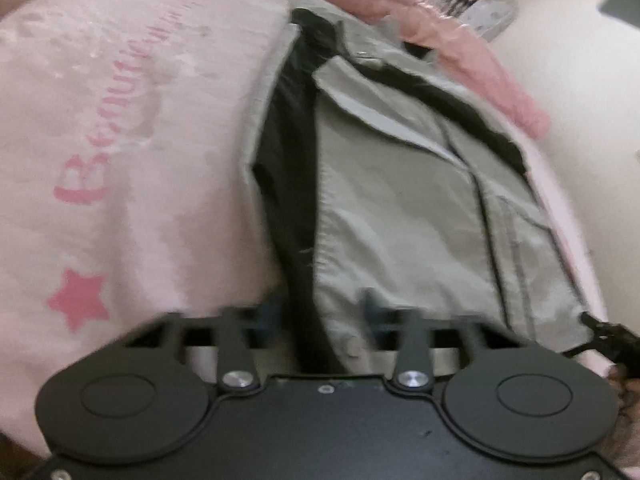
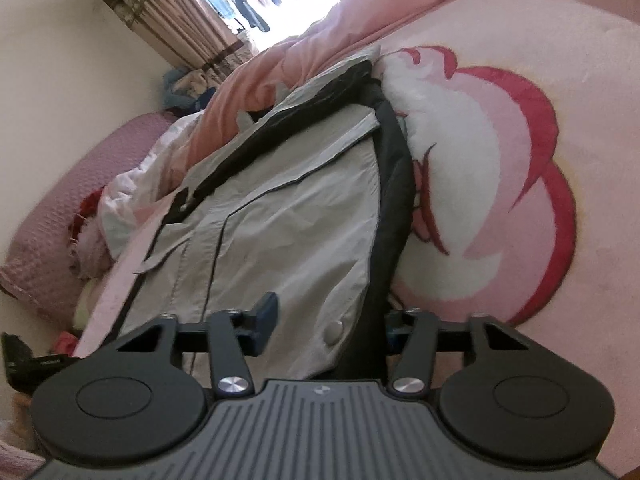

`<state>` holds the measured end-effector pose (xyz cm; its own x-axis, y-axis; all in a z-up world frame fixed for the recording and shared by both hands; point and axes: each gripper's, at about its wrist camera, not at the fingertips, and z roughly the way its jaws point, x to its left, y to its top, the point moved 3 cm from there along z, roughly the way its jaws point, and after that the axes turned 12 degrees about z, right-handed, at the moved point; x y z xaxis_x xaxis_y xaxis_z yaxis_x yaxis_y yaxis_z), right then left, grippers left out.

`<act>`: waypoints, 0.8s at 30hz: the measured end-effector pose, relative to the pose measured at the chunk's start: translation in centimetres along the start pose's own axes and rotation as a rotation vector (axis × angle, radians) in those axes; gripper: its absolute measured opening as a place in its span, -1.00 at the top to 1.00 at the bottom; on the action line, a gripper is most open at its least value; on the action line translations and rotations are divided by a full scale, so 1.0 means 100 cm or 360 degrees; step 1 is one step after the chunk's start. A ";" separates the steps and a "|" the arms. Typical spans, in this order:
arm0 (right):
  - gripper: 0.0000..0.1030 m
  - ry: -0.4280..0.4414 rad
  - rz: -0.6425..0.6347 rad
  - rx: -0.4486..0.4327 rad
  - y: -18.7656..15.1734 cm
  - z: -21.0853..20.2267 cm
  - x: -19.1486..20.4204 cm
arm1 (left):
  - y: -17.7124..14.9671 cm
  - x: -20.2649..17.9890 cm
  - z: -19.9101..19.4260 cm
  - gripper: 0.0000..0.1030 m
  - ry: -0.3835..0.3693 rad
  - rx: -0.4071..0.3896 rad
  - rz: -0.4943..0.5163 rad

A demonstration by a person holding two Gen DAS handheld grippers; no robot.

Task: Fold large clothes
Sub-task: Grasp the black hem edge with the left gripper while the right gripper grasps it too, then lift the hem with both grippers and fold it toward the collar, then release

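Jacket point(image 2: 280, 216), grey with black lining, is lying lengthwise on the pink blanket point(image 1: 140, 200), its near hem reaching between both tools' fingers. Crumpled pink bedding point(image 2: 320, 52) is crowding its far end. Only the right view is showing a mauve pillow point(image 2: 52, 208) and curtain point(image 2: 168, 20); the left, blurred, is showing lettering. Left gripper point(image 1: 320, 308) and right gripper point(image 2: 332, 320) are both pinching the hem.

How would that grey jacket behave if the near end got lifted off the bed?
The grey jacket would probably droop and bend, since its thin fabric is creased and lies flat on the pink blanket. It looks light. Its folded layers might slide apart.
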<state>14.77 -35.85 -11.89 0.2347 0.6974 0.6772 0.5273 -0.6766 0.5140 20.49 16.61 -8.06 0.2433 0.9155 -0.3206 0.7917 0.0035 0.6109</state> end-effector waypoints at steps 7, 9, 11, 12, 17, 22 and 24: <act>0.76 0.0123 0.0154 -0.0001 0.010 -0.010 -0.007 | 0.006 0.009 -0.007 0.91 -0.0082 -0.0043 -0.0066; 0.79 0.0191 0.0207 -0.0010 0.014 -0.012 -0.006 | 0.011 0.008 -0.017 0.91 -0.0147 -0.0116 -0.0077; 0.80 0.0248 0.0244 -0.0024 0.019 -0.012 -0.004 | 0.019 0.006 -0.024 0.91 -0.0201 -0.0177 -0.0085; 0.80 0.0271 0.0262 -0.0029 0.022 -0.011 -0.002 | 0.024 0.004 -0.027 0.91 -0.0221 -0.0209 -0.0083; 0.82 0.0365 0.0303 -0.0079 0.048 -0.005 0.014 | 0.061 -0.008 -0.031 0.91 -0.0247 -0.0329 -0.0025; 0.91 0.0423 0.0346 -0.0147 0.098 0.017 0.035 | 0.125 -0.020 -0.019 0.92 -0.0259 -0.0428 0.0076; 0.91 0.0439 0.0356 -0.0164 0.128 0.035 0.045 | 0.159 -0.024 -0.008 0.92 -0.0246 -0.0461 0.0128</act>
<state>25.45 -40.57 -4.09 0.0987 0.4489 0.8881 0.3997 -0.8352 0.3777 32.06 14.83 3.05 0.3982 0.8458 -0.3551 0.5797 0.0680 0.8120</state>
